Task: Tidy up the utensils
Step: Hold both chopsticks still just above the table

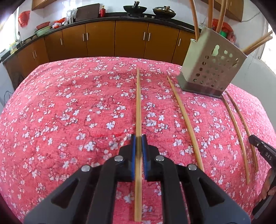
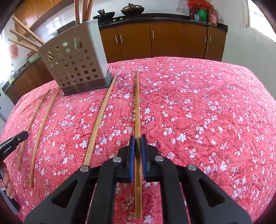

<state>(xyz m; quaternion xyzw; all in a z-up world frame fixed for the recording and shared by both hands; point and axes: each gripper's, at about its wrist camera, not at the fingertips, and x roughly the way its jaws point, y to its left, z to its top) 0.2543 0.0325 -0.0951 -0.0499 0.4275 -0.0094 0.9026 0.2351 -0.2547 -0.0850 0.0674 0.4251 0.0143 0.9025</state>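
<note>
A perforated metal utensil holder (image 1: 212, 72) (image 2: 74, 69) stands at the far side of the table with several wooden chopsticks upright in it. My left gripper (image 1: 138, 137) is shut on a bamboo chopstick (image 1: 138, 103) that lies lengthwise along the cloth. My right gripper (image 2: 137, 137) is shut on another chopstick (image 2: 137, 106), also low on the cloth. Two loose chopsticks lie between them, one (image 1: 186, 120) (image 2: 43, 124) nearer the left gripper and one (image 1: 236, 131) (image 2: 101, 117) touching the holder's corner. Each gripper shows at the other view's edge: the right gripper (image 1: 253, 138) and the left gripper (image 2: 23, 136).
A red tablecloth with white flowers (image 1: 69, 112) (image 2: 207, 112) covers the table. Beyond its far edge runs a counter with brown cabinets (image 1: 100, 37) (image 2: 165, 37), woks (image 1: 134, 8) and jars. A person's hand (image 2: 6, 181) holds the left gripper.
</note>
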